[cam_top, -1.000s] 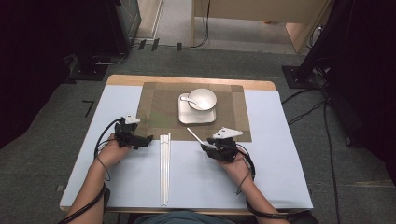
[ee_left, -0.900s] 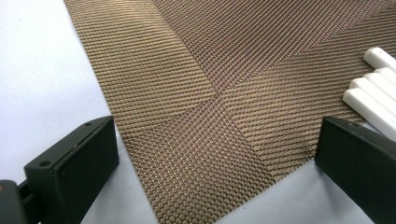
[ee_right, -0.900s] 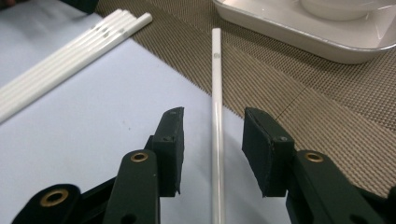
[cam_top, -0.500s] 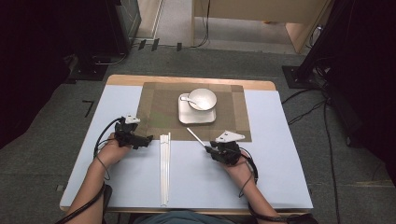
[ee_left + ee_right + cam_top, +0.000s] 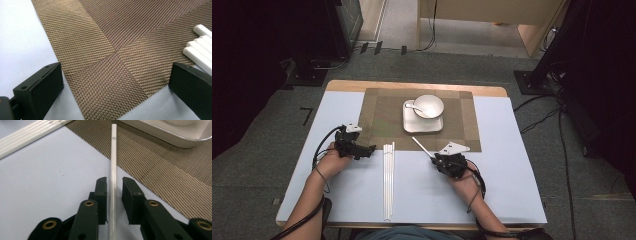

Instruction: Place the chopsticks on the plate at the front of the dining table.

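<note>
Blue table (image 5: 362, 200) — white chopstick (image 5: 113, 170) between closing right gripper (image 5: 114, 182) jaws, seemingly untouched.

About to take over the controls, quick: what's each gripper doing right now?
Left gripper: open, nothing between the jaws, over the mat corner.
Right gripper: jaws just closing around the white chopstick, small gaps left, not yet gripping.
</note>
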`<state>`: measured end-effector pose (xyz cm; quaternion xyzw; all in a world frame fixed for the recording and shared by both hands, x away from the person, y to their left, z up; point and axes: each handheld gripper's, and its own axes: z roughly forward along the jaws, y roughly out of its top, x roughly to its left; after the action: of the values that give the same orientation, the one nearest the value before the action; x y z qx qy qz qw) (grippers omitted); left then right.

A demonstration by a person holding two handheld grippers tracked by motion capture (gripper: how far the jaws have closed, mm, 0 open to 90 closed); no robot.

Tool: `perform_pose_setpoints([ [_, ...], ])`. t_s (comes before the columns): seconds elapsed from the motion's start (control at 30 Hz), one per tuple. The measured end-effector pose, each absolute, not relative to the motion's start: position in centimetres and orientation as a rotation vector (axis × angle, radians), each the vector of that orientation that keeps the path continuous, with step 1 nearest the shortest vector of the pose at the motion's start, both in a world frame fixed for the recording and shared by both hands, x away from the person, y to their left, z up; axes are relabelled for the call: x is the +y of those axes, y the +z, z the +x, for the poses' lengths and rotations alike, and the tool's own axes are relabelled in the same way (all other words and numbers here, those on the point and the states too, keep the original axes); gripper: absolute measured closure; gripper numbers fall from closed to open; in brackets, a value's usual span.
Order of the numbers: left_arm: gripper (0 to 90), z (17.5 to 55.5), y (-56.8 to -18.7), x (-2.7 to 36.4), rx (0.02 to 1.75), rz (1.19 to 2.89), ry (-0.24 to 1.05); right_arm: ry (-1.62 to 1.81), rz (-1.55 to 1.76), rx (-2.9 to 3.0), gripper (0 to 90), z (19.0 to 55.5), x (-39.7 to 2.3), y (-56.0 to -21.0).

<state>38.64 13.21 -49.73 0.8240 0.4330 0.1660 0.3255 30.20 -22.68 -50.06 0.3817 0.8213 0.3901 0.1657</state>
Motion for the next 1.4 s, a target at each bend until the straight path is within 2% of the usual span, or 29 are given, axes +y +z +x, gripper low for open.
perform_pose_setpoints([
  [0.33, 0.0, 38.7, -49.8, 13.3, 1.118, 2.166, 0.431, 1.126, 1.154, 2.323, 83.5, 30.5, -22.7, -50.1],
  [1.4, 0.0, 38.9, -49.8, 13.5, 1.093, 2.160, 0.425, 1.162, 1.187, 2.332, 85.4, 30.8, -23.1, -48.9],
])
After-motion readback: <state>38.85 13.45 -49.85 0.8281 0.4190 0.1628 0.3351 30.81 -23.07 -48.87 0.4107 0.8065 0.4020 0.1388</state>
